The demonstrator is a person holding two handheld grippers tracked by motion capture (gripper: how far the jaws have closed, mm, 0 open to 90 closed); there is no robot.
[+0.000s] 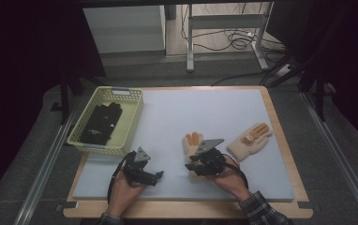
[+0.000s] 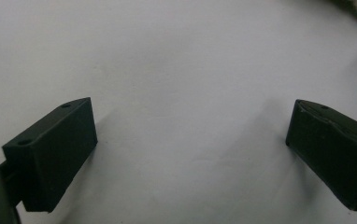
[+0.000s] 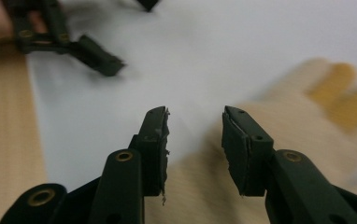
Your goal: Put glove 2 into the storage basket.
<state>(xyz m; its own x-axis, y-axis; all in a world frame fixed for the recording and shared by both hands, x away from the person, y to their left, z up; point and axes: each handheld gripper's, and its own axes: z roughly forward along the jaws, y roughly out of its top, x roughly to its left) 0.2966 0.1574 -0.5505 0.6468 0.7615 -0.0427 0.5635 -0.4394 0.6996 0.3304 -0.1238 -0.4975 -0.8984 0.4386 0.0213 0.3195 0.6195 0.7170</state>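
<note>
Right gripper (image 3: pixel 195 149) hangs just over the cuff of the near cream glove (image 3: pixel 270 140), released, nothing between its jaws; the glove's fingers point away up the desk (image 1: pixel 205 112). Left gripper (image 1: pixel 156 177), also released, sits farther off.

Yellow basket (image 1: pixel 129 123) with black glove (image 1: pixel 103 123)

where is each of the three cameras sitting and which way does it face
High view: above the person's side, facing forward and down on the table; both hands, left gripper, right gripper.
Left gripper view: on the left gripper, facing the white mat; own jaws wide apart.
Right gripper view: on the right gripper, over the cream glove; own jaws parted.
Shared: high and right gripper views show that glove and the left gripper.
</note>
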